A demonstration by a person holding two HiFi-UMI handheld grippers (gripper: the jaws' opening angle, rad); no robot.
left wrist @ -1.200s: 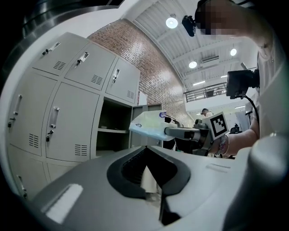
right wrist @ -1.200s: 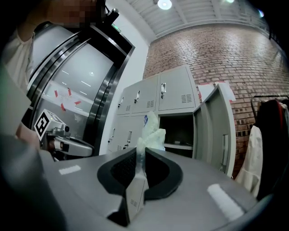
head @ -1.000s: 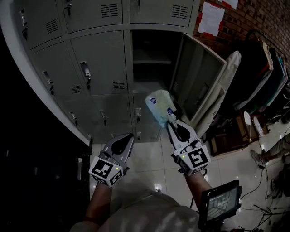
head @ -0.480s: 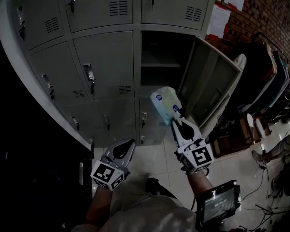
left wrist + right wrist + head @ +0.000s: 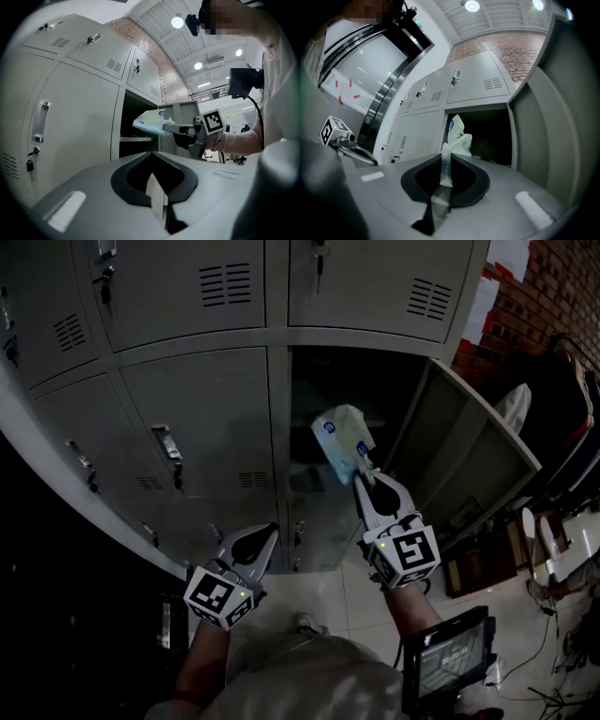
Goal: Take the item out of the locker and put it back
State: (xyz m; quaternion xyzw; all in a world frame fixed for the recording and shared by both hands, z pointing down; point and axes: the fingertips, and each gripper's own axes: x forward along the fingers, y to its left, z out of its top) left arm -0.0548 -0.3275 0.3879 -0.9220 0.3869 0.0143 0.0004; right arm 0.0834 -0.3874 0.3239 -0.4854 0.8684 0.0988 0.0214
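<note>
A pale plastic-wrapped pack point(image 5: 344, 442) with a small blue label hangs in front of the open locker point(image 5: 323, 390). My right gripper point(image 5: 364, 480) is shut on the pack's crimped lower end. In the right gripper view the wrapper point(image 5: 457, 136) stands up between the closed jaws of the gripper point(image 5: 445, 161), with the dark locker opening point(image 5: 487, 136) just behind. My left gripper point(image 5: 268, 532) is lower and to the left, in front of the closed lower lockers, shut with nothing in it. The left gripper view shows its own jaws together point(image 5: 152, 176) and the pack point(image 5: 149, 124) beyond.
The locker door point(image 5: 469, 460) swings out to the right of the opening. A shelf point(image 5: 136, 138) crosses the locker's inside. Closed lockers with handles point(image 5: 169, 451) fill the left. A small screen point(image 5: 450, 662) hangs by the person's right forearm. Clutter stands against the brick wall point(image 5: 553, 296).
My right gripper has carried the pack up from below the open locker to the level of its opening. The head view has tilted upward. My left gripper has barely moved.
</note>
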